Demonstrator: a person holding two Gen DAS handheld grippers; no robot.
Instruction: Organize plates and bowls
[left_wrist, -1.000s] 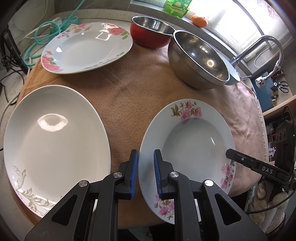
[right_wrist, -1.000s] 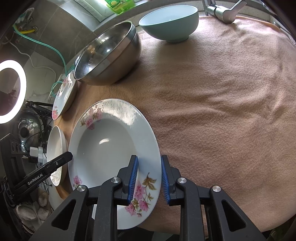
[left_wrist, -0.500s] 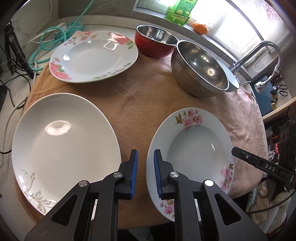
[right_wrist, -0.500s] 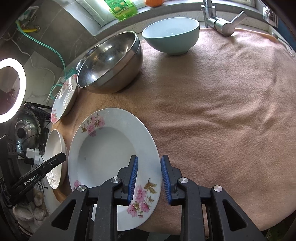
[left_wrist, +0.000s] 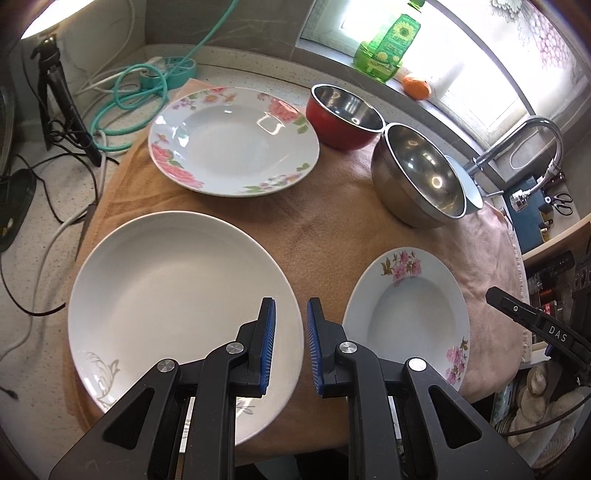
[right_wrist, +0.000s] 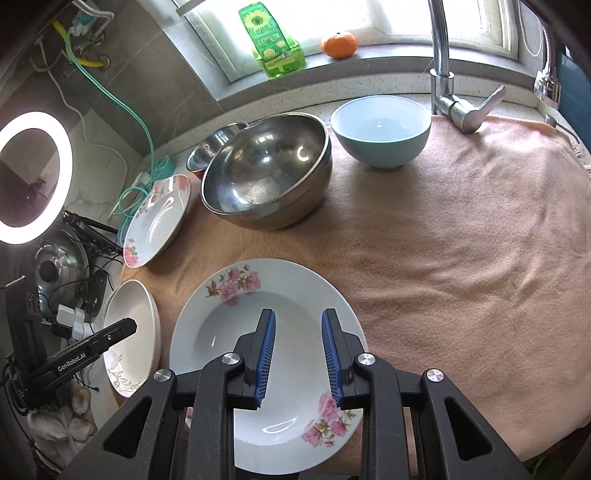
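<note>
On the brown cloth (left_wrist: 332, 236) lie a large white plate (left_wrist: 166, 295), a big floral plate (left_wrist: 232, 144) and a small floral deep plate (left_wrist: 410, 317). Behind them stand a red bowl (left_wrist: 343, 114), a steel bowl (left_wrist: 417, 181) and a light blue bowl (right_wrist: 380, 129). My left gripper (left_wrist: 290, 306) hovers over the cloth between the white plate and the small floral plate; its jaws stand narrowly apart and empty. My right gripper (right_wrist: 298, 321) hangs above the small floral plate (right_wrist: 229, 332), jaws slightly apart, holding nothing. The plate lies flat beneath it.
A faucet (right_wrist: 443, 74) rises at the back right. A green bottle (right_wrist: 273, 44) and an orange (right_wrist: 340, 44) sit on the window sill. Cables and a teal hose (left_wrist: 129, 92) lie left of the cloth, near a ring light (right_wrist: 33, 177).
Both grippers rose and pulled back from the table. The left one shifted from the small floral plate's rim to the gap between plates. The right one moved from that plate's rim to over its middle.
</note>
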